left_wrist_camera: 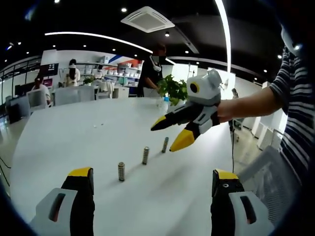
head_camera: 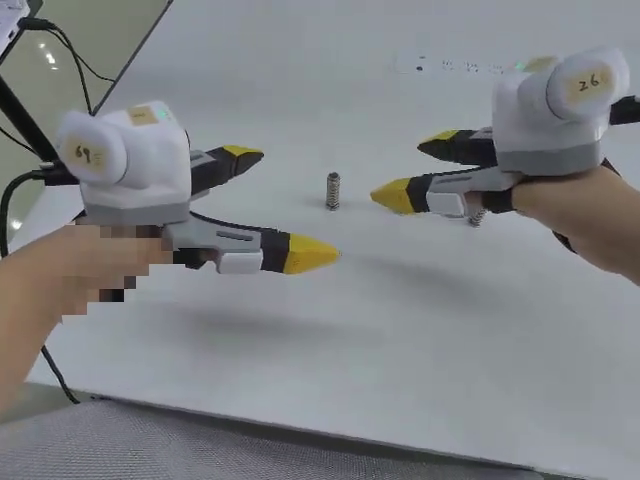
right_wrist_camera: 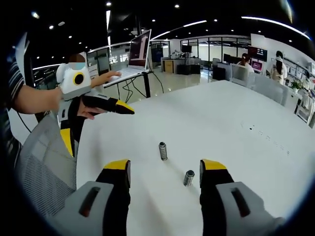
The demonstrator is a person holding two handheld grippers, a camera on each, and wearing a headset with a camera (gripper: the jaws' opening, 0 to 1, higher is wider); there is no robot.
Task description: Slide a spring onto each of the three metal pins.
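Left tool (head_camera: 288, 204) and right tool (head_camera: 402, 171) level, jaws apart

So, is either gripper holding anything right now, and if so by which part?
Nothing is held. The left gripper and right gripper are both open and empty above the table; the three springs stand apart from them.

Three upright springs (left_wrist_camera: 145, 155), one white table (left_wrist_camera: 59, 137), two pairs of tongs — left tongs (head_camera: 285, 205), right tongs (head_camera: 402, 171)
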